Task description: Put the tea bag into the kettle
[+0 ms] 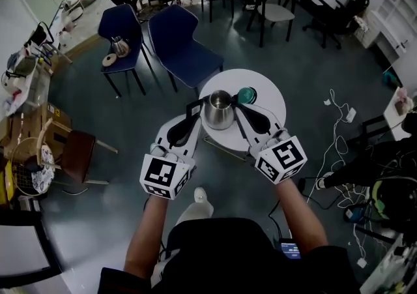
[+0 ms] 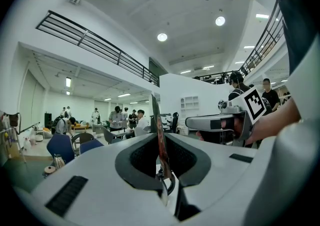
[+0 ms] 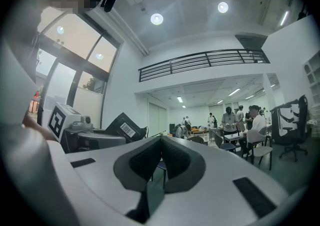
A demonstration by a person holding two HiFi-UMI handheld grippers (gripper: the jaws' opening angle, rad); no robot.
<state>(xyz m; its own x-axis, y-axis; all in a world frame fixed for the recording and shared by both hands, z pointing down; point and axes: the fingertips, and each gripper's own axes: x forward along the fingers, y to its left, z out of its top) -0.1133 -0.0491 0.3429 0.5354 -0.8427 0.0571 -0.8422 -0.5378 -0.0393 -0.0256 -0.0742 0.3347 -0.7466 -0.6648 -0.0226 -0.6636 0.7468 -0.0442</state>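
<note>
Left gripper (image 1: 193, 117) pinching tea bag (image 1: 193, 108) just left of kettle (image 1: 219, 111); right gripper (image 1: 238, 109) pressed together, empty. Best centring the bag over the mouth before releasing.

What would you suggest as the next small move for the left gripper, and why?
Probably shift the left gripper a little toward the kettle, so the tea bag comes over its mouth. The jaws are shut on the flat bag, which stands just beside the kettle's rim in the head view, not above the opening. The right gripper is shut and empty.
</note>
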